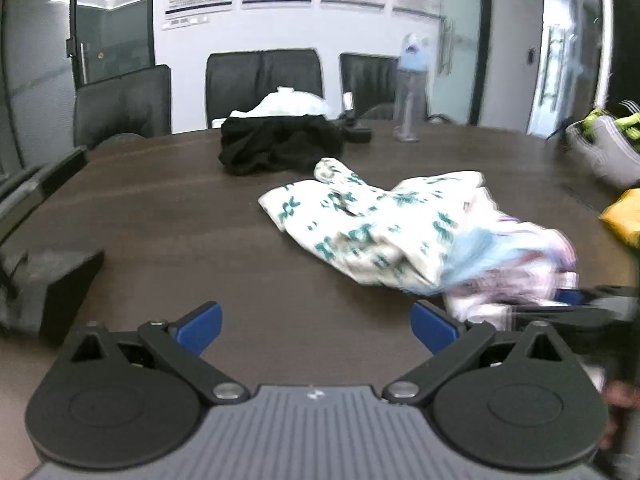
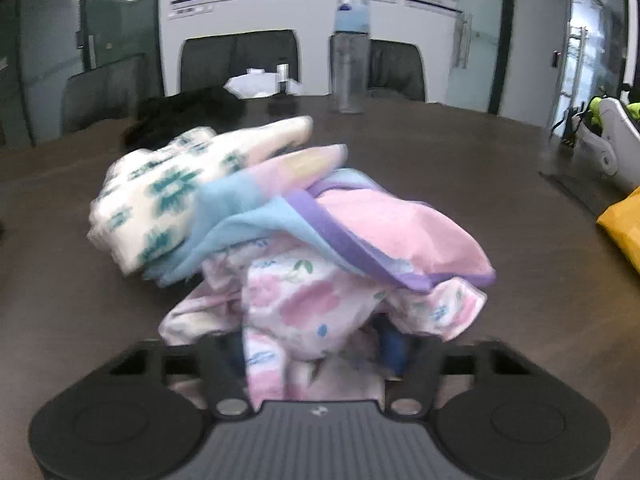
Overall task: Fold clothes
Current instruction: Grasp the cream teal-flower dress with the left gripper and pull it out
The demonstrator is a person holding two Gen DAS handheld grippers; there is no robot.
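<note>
Now, your right hand-held gripper [image 2: 316, 354] is clamping the crumpled pink floral cloth [image 2: 304, 300] | your left hand-held gripper [image 1: 316, 326] is gaping empty | cloth is lying on the dark wooden surface [image 1: 168, 224].

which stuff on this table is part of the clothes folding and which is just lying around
Part of the job:
- pink floral garment, between the right gripper's fingers
- pastel pink-and-blue cloth
- white cloth with green print
- black garment
- white garment behind it
- left gripper, open and empty

Just lying about:
- water bottle
- yellow bag
- chairs
</note>
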